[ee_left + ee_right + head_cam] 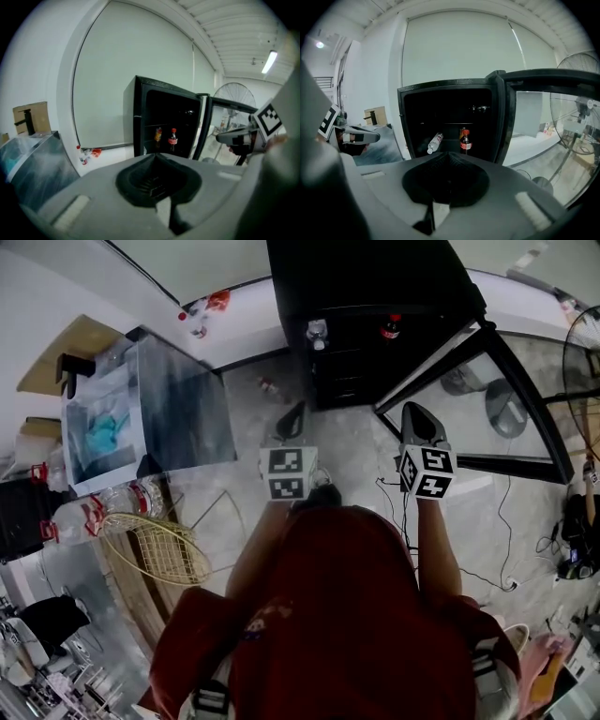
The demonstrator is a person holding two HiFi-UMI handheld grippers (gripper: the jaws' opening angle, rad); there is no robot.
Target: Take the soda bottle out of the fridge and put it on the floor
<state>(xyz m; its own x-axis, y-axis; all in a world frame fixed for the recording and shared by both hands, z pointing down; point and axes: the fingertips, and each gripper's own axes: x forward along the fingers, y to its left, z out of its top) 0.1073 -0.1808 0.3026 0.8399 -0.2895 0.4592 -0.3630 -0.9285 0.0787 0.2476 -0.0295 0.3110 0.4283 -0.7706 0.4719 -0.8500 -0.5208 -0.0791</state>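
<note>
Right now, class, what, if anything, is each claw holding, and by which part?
Nothing. The left claw and right claw are both shut and empty; the soda bottle stands untouched inside the open fridge.

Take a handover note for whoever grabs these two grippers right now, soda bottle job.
Left gripper: shut, empty.
Right gripper: shut, empty.
Both are held short of the fridge, whose door stands open.
Soda bottle stands upright on a shelf inside, beside a tilted clear bottle.
Done: door open.
To do: grasp the soda bottle, lift it out, set it on the floor.
</note>
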